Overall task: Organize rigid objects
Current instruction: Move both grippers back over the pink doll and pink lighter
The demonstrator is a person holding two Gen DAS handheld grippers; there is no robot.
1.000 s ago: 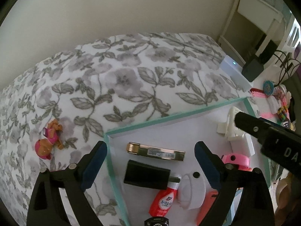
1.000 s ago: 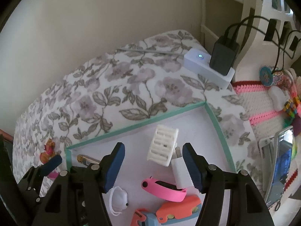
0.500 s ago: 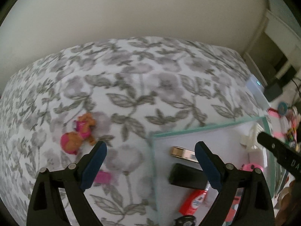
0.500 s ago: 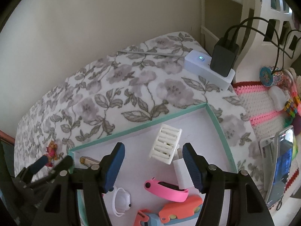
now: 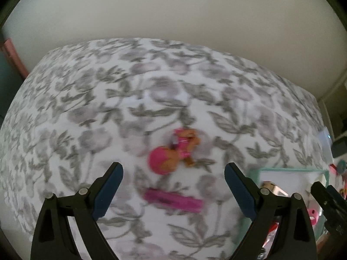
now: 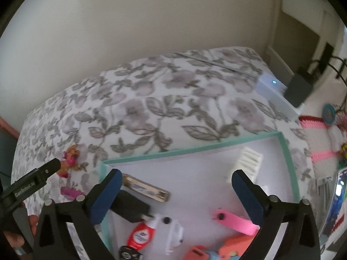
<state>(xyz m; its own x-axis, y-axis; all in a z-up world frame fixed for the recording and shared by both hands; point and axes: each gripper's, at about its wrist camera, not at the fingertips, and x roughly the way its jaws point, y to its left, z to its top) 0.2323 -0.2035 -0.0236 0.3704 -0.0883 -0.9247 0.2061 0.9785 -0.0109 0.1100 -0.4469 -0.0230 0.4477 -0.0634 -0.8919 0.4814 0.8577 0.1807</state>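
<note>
A pink and orange toy dog figure (image 5: 173,153) lies on the floral bedspread, with a flat magenta bar (image 5: 173,200) just in front of it. My left gripper (image 5: 173,192) is open and empty, its jaws either side of these two. Both also show in the right wrist view, the toy dog (image 6: 69,160) and the bar (image 6: 70,191), left of the tray. My right gripper (image 6: 174,197) is open and empty above the teal-rimmed white tray (image 6: 195,148), which holds a gold clip (image 6: 145,187), a black block (image 6: 130,205), a red bottle (image 6: 139,237), a pink band (image 6: 236,222) and a white slatted piece (image 6: 248,161).
A white power strip (image 6: 275,95) with a black adapter (image 6: 299,90) lies at the bed's far right corner. A pink and white knitted mat (image 6: 321,143) with small toys lies to the right. The wall runs behind the bed.
My left gripper has swung left, off the tray, so the toy dog and magenta bar now lie between its jaws. My right gripper shifted left over the tray. Both stayed open.
</note>
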